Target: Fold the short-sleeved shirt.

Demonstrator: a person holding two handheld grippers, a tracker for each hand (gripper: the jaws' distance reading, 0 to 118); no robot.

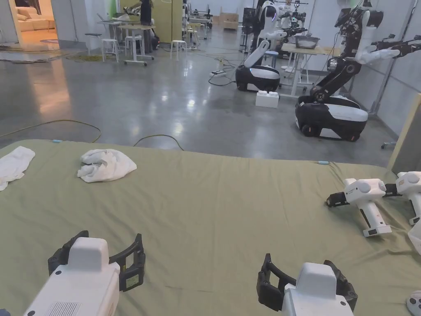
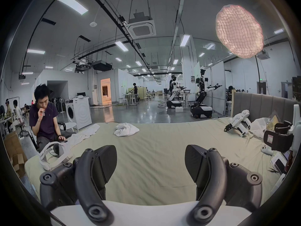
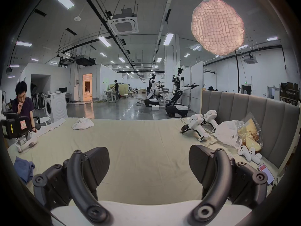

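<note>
Two empty grippers hover over a green-sheeted bed in a large robot workshop.

At the far left, a flat white cloth (image 1: 14, 164) lies at the bed's edge, and a seated person (image 2: 44, 115) sits beside it. The crumpled white shirt (image 1: 106, 165) rests on the green sheet (image 1: 213, 214) toward the far side, well apart from both grippers. The left gripper (image 1: 96, 257) is at the near edge, jaws spread wide and holding nothing; the right gripper (image 1: 306, 277) is likewise wide open and empty. Spare white grippers (image 1: 368, 203) lie at the right, near a plastic bag (image 3: 228, 134) and a grey headboard (image 3: 247, 108). Beyond the bed, a glossy grey floor (image 1: 164, 94) carries wheeled robots (image 1: 333, 111). No writing is legible.
</note>
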